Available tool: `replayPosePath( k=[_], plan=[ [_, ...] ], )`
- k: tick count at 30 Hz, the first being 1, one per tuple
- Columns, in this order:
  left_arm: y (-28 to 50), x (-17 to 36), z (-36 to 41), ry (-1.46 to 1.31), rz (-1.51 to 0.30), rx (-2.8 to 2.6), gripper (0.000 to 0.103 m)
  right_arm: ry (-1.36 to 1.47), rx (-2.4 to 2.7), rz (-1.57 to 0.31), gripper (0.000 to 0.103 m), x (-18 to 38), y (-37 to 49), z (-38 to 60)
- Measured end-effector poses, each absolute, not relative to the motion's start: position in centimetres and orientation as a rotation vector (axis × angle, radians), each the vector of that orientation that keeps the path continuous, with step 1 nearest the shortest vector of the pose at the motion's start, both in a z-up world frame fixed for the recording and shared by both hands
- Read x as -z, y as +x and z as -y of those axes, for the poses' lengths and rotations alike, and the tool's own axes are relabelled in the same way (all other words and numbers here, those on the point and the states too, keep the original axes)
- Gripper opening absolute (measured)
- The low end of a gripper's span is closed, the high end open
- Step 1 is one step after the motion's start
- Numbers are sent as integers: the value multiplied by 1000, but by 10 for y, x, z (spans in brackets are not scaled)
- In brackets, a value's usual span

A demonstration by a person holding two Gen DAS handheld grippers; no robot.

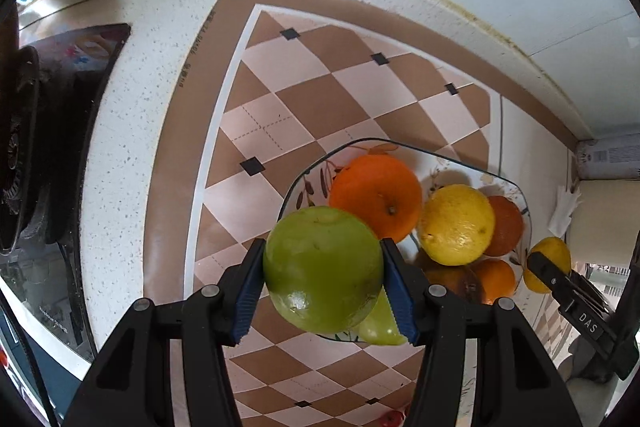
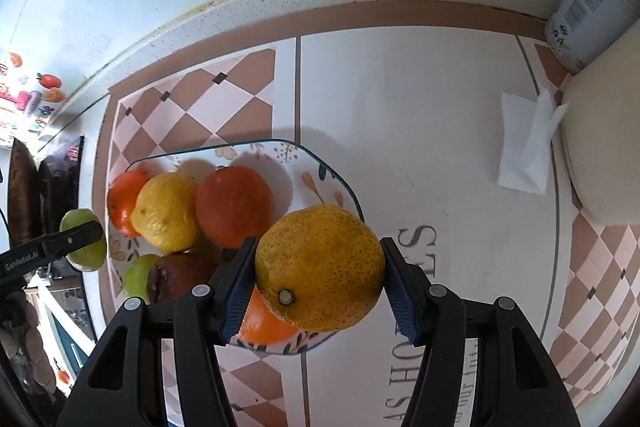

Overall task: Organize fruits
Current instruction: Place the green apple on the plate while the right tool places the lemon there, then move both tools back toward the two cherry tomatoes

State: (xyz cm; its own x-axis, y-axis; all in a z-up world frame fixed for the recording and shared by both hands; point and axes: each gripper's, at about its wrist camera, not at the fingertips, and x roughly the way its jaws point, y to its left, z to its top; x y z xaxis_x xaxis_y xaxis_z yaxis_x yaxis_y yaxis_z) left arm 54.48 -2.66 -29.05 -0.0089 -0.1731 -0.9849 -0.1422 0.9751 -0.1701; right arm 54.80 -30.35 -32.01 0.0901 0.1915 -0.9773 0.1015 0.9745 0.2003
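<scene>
My left gripper (image 1: 323, 287) is shut on a green apple (image 1: 322, 269), held above the checkered mat just left of the patterned plate (image 1: 304, 183). On the plate lie an orange (image 1: 376, 197), a lemon (image 1: 456, 225), more oranges and a second green fruit (image 1: 380, 327). My right gripper (image 2: 320, 287) is shut on a speckled yellow-orange citrus (image 2: 320, 267), stem end toward the camera, over the plate's (image 2: 340, 183) right edge. In the right wrist view the plate holds a lemon (image 2: 166, 213), oranges (image 2: 234, 205) and a dark brown fruit (image 2: 180, 275). The left gripper with the apple (image 2: 86, 247) shows at the far left.
A checkered mat (image 1: 320, 91) and a white printed mat (image 2: 420, 131) cover the speckled counter (image 1: 132, 131). A stove (image 1: 48, 155) lies at the left. A folded tissue (image 2: 528, 143), a cream container (image 2: 600, 155) and a labelled canister (image 2: 592, 7) stand at the right by the wall.
</scene>
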Motion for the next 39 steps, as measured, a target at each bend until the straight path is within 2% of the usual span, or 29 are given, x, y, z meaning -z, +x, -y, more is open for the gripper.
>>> replayPosePath(
  k=[6,9,10,12,14,15,16,18,22,39],
  plan=[
    [544,301,26,-246,-1626,13,54,239,-56,-1510,63,329,555,301],
    [542,304,26,-253,-1645,9,54,240,-50,-1514,72,330,555,300],
    [542,303,25,-255,-1637,7,56,234,-51,-1511,77,329,555,300],
    [541,297,25,-254,-1615,17,64,237,-51,-1507,79,326,553,299],
    [540,292,27,-236,-1606,16,78,227,-48,-1506,79,322,550,298],
    [539,289,28,-219,-1601,18,82,227,-45,-1504,81,319,548,298],
    [537,286,30,-201,-1593,22,84,227,-44,-1503,86,317,546,297],
    [532,279,35,-154,-1575,21,84,220,-40,-1502,92,313,540,294],
    [515,264,40,-78,-1519,-16,84,154,-27,-1477,93,300,522,284],
    [426,199,56,30,-1313,-13,84,76,8,-1297,94,216,423,267]
  ],
)
